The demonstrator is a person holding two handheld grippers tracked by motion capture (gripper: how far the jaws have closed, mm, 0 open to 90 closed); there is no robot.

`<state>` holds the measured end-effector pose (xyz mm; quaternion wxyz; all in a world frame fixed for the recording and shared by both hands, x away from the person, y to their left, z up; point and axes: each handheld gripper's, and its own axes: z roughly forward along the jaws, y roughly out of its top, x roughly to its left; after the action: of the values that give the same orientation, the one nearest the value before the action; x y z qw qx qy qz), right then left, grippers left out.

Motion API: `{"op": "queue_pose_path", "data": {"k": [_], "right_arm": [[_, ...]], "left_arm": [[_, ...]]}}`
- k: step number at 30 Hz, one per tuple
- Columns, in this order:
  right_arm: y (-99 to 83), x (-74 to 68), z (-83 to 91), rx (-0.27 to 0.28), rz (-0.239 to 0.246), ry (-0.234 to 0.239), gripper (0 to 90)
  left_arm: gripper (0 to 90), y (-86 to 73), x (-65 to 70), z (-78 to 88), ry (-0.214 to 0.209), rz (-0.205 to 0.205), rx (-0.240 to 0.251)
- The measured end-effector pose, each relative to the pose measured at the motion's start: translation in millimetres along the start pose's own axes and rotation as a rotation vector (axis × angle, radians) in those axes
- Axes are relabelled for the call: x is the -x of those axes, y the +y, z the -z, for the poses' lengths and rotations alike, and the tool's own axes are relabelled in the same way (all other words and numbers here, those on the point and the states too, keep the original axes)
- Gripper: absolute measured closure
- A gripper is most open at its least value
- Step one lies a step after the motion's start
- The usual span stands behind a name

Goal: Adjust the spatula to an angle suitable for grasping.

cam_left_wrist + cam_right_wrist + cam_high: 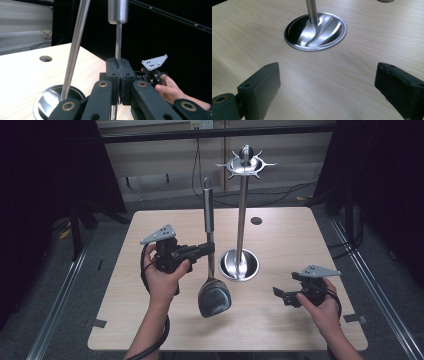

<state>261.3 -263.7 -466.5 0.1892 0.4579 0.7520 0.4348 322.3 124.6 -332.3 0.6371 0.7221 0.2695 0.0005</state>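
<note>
A long steel spatula (208,210) stands nearly upright over the table, its dark head (214,297) down and its hanging loop up. My left gripper (210,248) is shut on its thin shaft, just below the thick handle. In the left gripper view the jaws (119,72) pinch that shaft (118,42). Just to the right stands a steel utensil stand (242,205) with a hook ring on top and a round base (239,265). My right gripper (278,293) sits low at the front right, open with nothing between its pads (329,80); the stand's base (315,31) lies ahead of it.
The light wooden table (300,245) has a small round hole (256,221) behind the stand. The stand's pole (75,47) rises close to the left of the held spatula. Dark curtains and floor cables lie beyond the table's far edge.
</note>
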Motion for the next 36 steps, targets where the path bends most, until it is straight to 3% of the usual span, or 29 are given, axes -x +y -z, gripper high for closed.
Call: {"op": "queue_pose_path", "data": {"k": [8,15,23,36], "right_arm": [[0.2,0.5,0.2,0.002,-0.001,-0.002,5.7],[0.6,0.5,1.1,0.001,-0.001,-0.005,5.7],[0.7,0.8,1.3,0.005,-0.002,-0.004,5.7],[0.7,-0.4,0.1,0.000,0.003,-0.004,5.7]], "left_arm": [[88.8,2.9,6.7,-6.3,-0.039,-0.008,0.000],[88.8,3.7,8.5,-17.0,-0.049,-0.023,-0.030],[88.8,4.0,5.8,-24.5,-0.062,-0.007,-0.024],[88.7,8.3,15.9,-42.3,-0.094,-0.024,-0.043]]}}
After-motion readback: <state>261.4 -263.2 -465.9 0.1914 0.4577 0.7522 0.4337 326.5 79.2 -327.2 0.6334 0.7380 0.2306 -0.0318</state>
